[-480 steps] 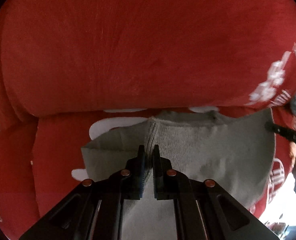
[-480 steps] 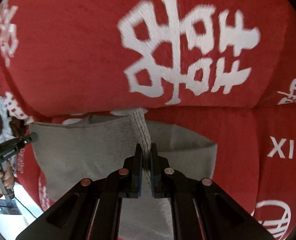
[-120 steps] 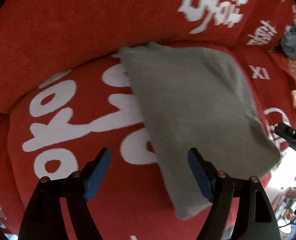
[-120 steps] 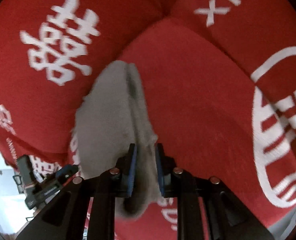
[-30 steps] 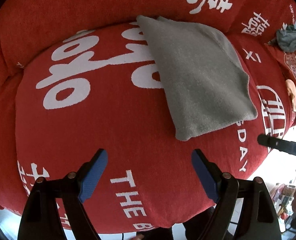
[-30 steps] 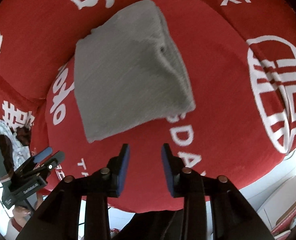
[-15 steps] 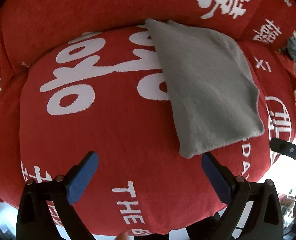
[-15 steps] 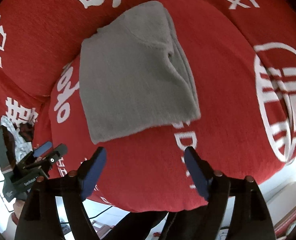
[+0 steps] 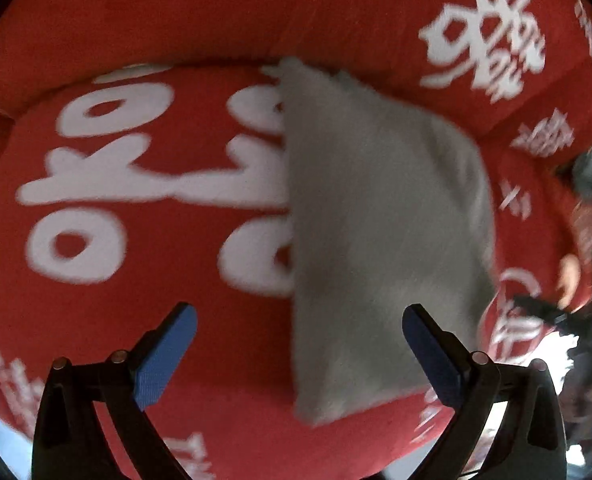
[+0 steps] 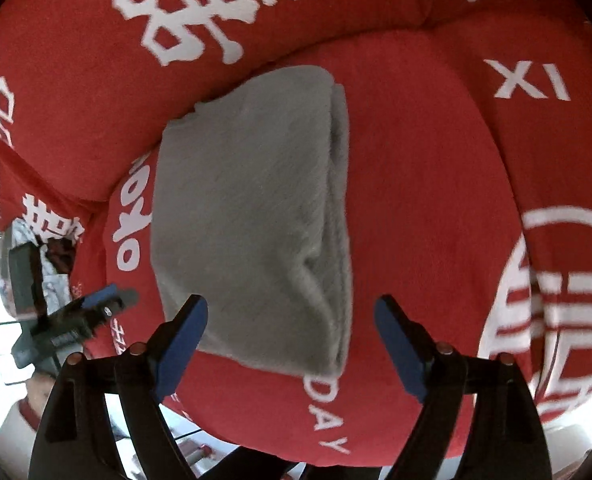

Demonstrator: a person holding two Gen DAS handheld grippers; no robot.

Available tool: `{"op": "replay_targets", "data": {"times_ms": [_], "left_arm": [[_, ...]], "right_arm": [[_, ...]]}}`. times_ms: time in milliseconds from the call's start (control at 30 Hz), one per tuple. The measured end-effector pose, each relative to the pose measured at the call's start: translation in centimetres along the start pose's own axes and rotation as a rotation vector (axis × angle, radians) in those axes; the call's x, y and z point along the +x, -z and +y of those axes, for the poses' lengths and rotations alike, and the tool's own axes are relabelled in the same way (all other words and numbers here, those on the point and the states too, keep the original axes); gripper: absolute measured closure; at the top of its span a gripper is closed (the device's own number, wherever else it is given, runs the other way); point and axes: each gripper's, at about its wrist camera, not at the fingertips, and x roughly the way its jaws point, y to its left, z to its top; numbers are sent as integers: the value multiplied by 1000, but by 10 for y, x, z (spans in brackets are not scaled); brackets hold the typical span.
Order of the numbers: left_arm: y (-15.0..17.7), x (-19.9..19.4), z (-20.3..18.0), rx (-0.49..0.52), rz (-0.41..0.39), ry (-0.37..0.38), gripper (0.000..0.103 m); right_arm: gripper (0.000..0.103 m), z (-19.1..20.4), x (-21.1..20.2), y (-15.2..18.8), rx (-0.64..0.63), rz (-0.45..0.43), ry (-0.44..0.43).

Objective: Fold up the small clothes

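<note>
Cloth: we see the folded grey garment [image 10: 252,208] flat on the red cushion [image 10: 428,184], free of both tools | left tongs [image 9: 298,336]: spread wide, just opened further, nothing pinched | right tongs [image 10: 292,334]: spread, just opened, near edge of garment between the pads, untouched | containers: none we can see

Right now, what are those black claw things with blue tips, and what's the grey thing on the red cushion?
Those are tongs that a person holds, one in each hand. A little camera sits on each and looks along its two fingers, so you get one picture from the left tongs and one from the right tongs. Both are open and hold nothing; their jaws have just been opening. The grey thing is a folded grey cloth, some small piece of clothing, lying on a red sofa cushion with white letters. At the left edge of the right picture you can see the other tongs.
</note>
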Motion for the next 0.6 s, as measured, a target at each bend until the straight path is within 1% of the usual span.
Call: {"op": "replay_targets", "data": {"times_ms": [100,167,267,333,433,467,500,533,567,600], "left_arm": [[-24,22,-4,9,34,86,0],[-35,40,-9,30,67,140,0],[-43,64,-13,25,122,207,0],[-43,72,-14,19,131,215,0],[-44,73,-19,22,115,209,3],[-45,72,-19,23,107,203,8],[-45,71,-19,24,99,185,19],[-46,69,-18,21,94,185,29],[-46,66,-16,9,84,202,37],[-45,62,-14,2,76,219,50]], "right_arm": [[15,-20,16,-23,26,21,-98],[15,-31,29,-37,35,34,-196],[15,-39,52,-50,36,97,-308],[15,-39,65,-54,31,136,-359],[15,-31,76,-60,0,150,-386],[15,-29,79,-62,-2,147,-397],[15,-29,81,-64,7,144,-409],[16,-29,84,-66,32,139,-422],[21,-29,86,-66,57,136,-419],[46,-31,86,-64,74,135,-411]]}}
